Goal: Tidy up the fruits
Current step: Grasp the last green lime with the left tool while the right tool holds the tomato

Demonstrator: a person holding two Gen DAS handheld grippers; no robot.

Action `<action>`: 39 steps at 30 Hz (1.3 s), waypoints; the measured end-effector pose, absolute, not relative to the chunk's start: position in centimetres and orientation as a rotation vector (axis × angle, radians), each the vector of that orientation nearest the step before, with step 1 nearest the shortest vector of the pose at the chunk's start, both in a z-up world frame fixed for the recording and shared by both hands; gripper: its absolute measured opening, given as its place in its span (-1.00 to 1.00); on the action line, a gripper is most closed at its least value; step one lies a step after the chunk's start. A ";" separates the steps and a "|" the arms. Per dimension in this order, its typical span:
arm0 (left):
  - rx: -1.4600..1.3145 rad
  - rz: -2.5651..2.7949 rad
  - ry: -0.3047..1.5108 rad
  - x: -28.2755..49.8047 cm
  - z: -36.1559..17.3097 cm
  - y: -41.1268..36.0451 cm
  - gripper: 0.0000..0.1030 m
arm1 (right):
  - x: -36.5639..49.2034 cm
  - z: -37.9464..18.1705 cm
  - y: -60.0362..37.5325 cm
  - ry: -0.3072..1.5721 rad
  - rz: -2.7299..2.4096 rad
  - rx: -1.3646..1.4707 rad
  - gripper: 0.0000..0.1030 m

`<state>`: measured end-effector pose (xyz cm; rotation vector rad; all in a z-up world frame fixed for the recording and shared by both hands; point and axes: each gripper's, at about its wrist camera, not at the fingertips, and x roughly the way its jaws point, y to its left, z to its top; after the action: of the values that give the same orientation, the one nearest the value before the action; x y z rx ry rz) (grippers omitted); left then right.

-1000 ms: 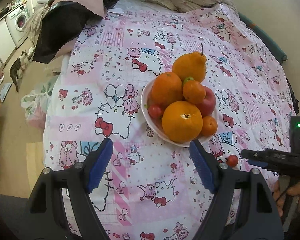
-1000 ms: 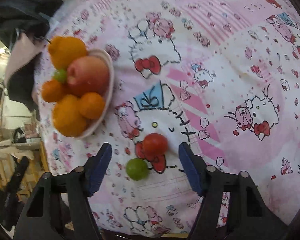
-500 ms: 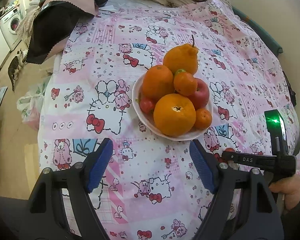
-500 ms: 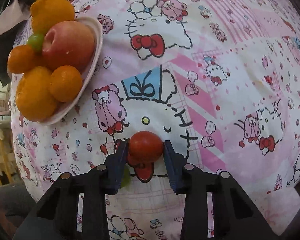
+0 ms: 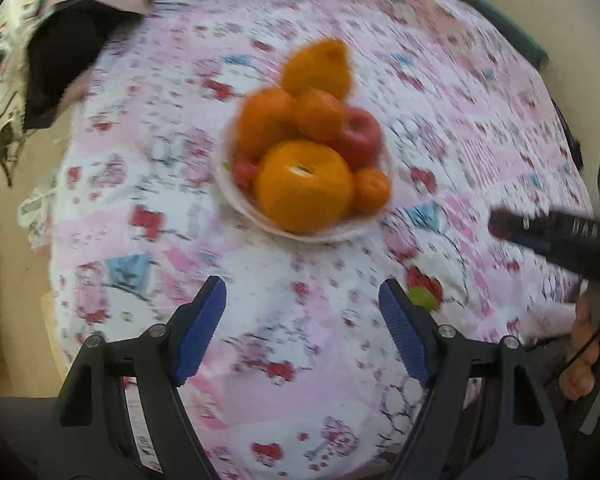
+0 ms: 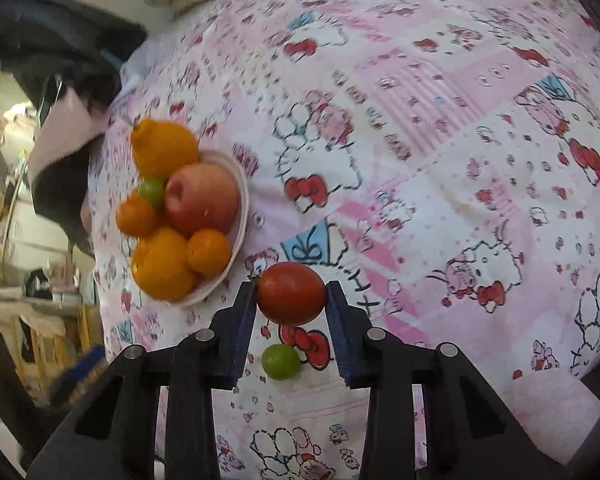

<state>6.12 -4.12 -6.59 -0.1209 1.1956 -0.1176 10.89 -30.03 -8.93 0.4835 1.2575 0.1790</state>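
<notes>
Right gripper (image 6: 291, 297): clamped on the red tomato (image 6: 291, 293), both pads against its sides. A second earlier these jaws stood apart around the tomato as it lay on the bedspread (image 6: 440, 128); half a second earlier they had closed on it at cloth level; at this entry I had it raised clear of the cloth.

Left gripper (image 5: 302, 312): jaws apart, holding nothing, pointed over the bedspread toward the bowl (image 5: 236, 184). Its view was blurred at this entry, sharp before, so I judged that hand to be in motion.

Green fruit (image 6: 281, 361): small, round, alone on the bedspread, below the lifted tomato, near the bed's edge. Position unchanged from a second earlier.

Bowl contents: pear-shaped orange fruit (image 6: 162, 148), red apple (image 6: 202, 199), large orange (image 6: 162, 264), smaller oranges (image 6: 209, 251), a small green fruit (image 6: 151, 192), a small red one (image 5: 244, 171). Heaped high.

Meaning for the task, as I judged it: pick-up done, one loose fruit in hand, one left on the bedspread. Delivery to the bowl pending; little room on the pile, so a roll-off was the risk.
</notes>
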 end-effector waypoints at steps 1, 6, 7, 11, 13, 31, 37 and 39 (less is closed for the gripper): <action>-0.109 -0.137 1.207 6.2 -6.8 -5.2 0.48 | 11.0 -8.9 -30.4 1.258 0.181 0.503 -0.28; -0.073 -0.242 1.280 6.5 -9.3 -10.8 0.48 | 12.0 -8.7 -31.5 1.249 0.195 0.566 -0.28; -0.070 -0.268 1.308 6.7 -10.2 -11.8 0.48 | 12.0 -8.6 -31.8 1.246 0.195 0.569 -0.28; -0.033 -0.275 1.385 7.4 -14.2 -14.7 0.34 | 12.5 -8.3 -32.2 1.231 0.201 0.585 -0.28; -0.035 -0.285 1.400 7.5 -15.2 -15.3 0.17 | 12.5 -8.2 -32.4 1.226 0.205 0.597 -0.28; -0.002 -0.324 1.352 7.4 -13.9 -15.7 -0.51 | 13.4 -8.1 -30.9 1.223 0.232 0.556 -0.28; -0.019 -0.314 1.286 7.1 -10.3 -13.7 -0.50 | 13.4 -8.1 -30.5 1.227 0.237 0.543 -0.28; -0.040 -0.318 1.252 7.1 -8.5 -11.9 -0.50 | 13.4 -8.0 -30.3 1.224 0.243 0.535 -0.28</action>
<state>7.07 -11.93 -8.45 -0.0403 1.2521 -0.3176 13.36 -30.28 -7.98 0.5352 1.2240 0.2429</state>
